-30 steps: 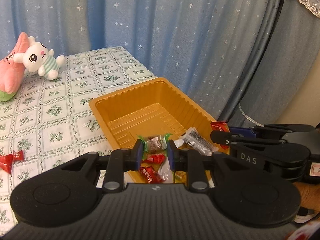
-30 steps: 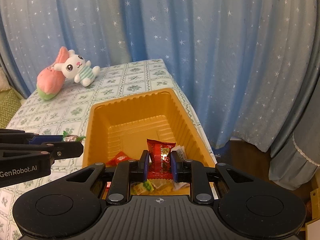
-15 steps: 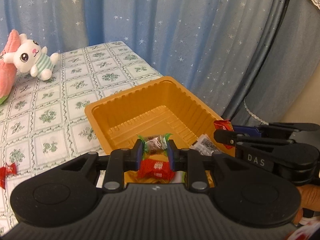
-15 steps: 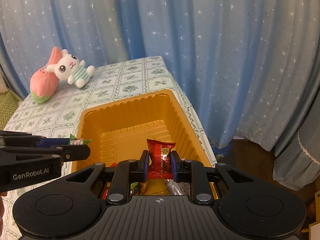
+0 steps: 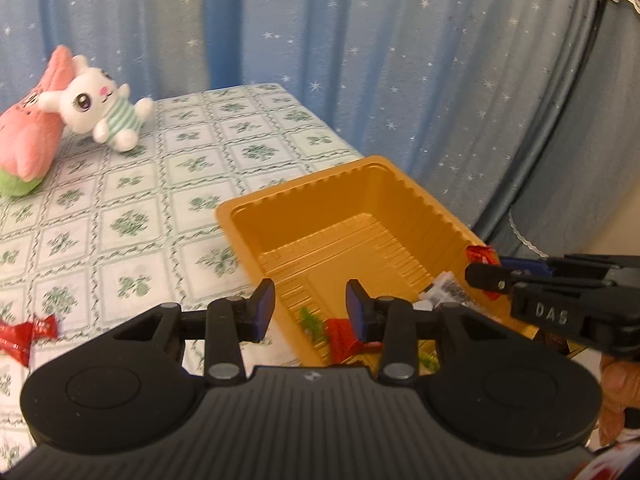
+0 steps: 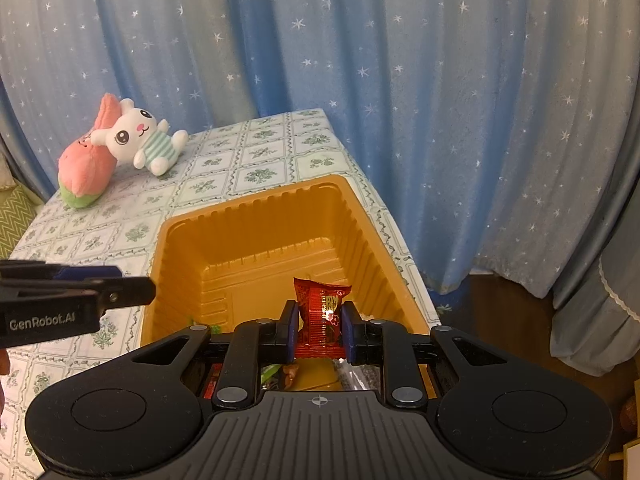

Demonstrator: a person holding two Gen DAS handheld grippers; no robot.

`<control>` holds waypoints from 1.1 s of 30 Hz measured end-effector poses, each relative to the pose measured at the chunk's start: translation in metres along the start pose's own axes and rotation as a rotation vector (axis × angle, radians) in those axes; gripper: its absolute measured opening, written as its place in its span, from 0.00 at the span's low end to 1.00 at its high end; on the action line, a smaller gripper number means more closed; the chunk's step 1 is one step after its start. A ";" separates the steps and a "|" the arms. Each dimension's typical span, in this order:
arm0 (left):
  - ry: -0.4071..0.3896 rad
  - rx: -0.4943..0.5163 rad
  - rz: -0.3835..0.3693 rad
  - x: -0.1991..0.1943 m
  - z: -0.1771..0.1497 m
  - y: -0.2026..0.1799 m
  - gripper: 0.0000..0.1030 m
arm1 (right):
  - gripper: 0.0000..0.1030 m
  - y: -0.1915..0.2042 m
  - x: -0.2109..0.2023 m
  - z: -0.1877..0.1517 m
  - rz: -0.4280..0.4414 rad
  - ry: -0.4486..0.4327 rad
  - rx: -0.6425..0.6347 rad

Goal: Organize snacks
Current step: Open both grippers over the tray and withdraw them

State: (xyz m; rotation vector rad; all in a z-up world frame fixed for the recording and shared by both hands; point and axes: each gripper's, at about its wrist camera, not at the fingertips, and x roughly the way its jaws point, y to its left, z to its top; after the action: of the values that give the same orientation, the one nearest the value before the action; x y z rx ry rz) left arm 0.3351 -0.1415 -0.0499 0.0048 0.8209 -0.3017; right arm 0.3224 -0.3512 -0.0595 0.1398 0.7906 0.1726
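1. Left gripper [image 5: 310,310] hangs over the near end of the orange tray [image 5: 320,178], jaws opening, nothing between them.
2. Right gripper [image 6: 319,330] is clamped on a red snack packet [image 6: 322,312], above the tray.
3. One red candy [image 5: 24,334] sits out on the tablecloth [image 5: 120,216].
4. These look light, crinkly and slick, so I'd pinch the packet across its flat middle.

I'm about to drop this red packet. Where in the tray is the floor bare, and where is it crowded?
The tray's far half, bordered by the back and side walls, is bare. The near end is crowded with candies and a clear packet. The red packet is still clamped in the right gripper.
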 end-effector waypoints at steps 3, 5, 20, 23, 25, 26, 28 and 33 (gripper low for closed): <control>-0.003 -0.009 0.010 -0.005 -0.006 0.005 0.34 | 0.22 0.004 0.001 0.002 0.011 -0.001 0.000; -0.002 -0.012 0.015 -0.008 -0.010 0.007 0.34 | 0.22 0.007 0.001 0.003 0.020 -0.004 0.002; -0.012 -0.066 0.033 -0.043 -0.041 0.015 0.47 | 0.50 -0.007 -0.025 -0.002 0.081 -0.039 0.183; -0.015 -0.076 0.043 -0.056 -0.048 0.015 0.53 | 0.50 -0.007 -0.037 -0.012 0.068 -0.014 0.199; -0.020 -0.078 0.049 -0.066 -0.052 0.015 0.58 | 0.50 -0.005 -0.046 -0.019 0.062 0.001 0.198; -0.021 -0.079 0.050 -0.070 -0.055 0.015 0.59 | 0.50 -0.003 -0.050 -0.023 0.060 0.010 0.198; -0.025 -0.083 0.052 -0.080 -0.059 0.016 0.62 | 0.50 0.003 -0.060 -0.031 0.055 0.024 0.190; -0.038 -0.097 0.056 -0.103 -0.071 0.019 0.68 | 0.50 0.022 -0.080 -0.050 0.039 0.041 0.147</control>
State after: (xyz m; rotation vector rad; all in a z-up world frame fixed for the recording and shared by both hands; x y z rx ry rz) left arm 0.2231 -0.0880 -0.0264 -0.0689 0.7959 -0.2085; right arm 0.2293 -0.3434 -0.0348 0.2912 0.8416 0.1542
